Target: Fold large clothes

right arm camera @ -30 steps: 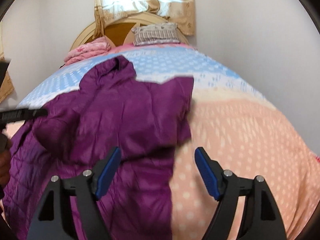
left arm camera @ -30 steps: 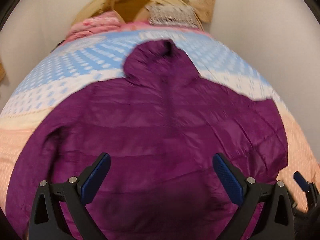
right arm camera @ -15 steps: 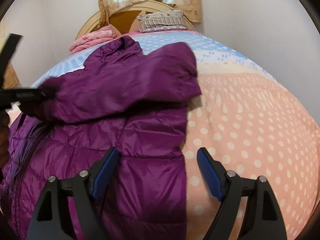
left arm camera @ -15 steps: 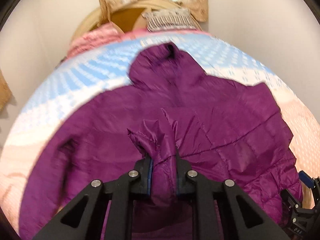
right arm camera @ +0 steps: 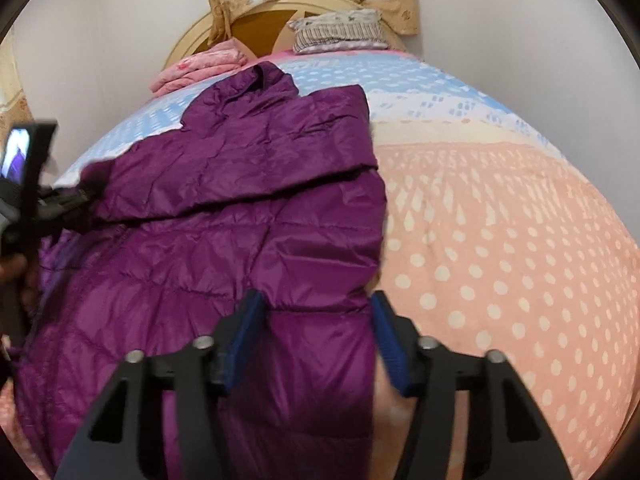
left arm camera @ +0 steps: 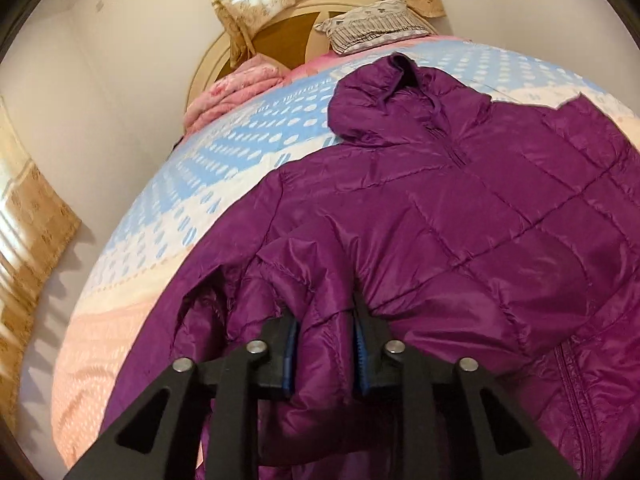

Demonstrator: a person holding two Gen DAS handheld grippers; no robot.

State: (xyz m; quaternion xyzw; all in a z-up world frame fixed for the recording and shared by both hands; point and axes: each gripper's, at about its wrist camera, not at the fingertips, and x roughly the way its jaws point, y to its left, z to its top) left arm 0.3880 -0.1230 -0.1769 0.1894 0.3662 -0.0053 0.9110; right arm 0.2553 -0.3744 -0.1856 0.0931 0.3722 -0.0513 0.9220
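Lifted since earlier, the sleeve [left arm camera: 320,280] now drapes across the purple jacket [right arm camera: 240,208] toward nine o'clock, pinched in the left claw [left arm camera: 325,344]; the right claw [right arm camera: 316,336] gapes over the hem on the bed [right arm camera: 500,220].

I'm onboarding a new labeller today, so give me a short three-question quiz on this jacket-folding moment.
1. True or false: the left claw is shut on a fold of the quilted purple hooded jacket.
2. Multiple choice: the right claw is (A) shut on the pink folded blanket, (B) open, straddling the jacket's right edge, (C) out of view.
3. Fill in: the jacket lies on a polka-dot bedspread whose near part is peach and whose far part is ____.

Key: 1 true; 2 B; 3 blue.
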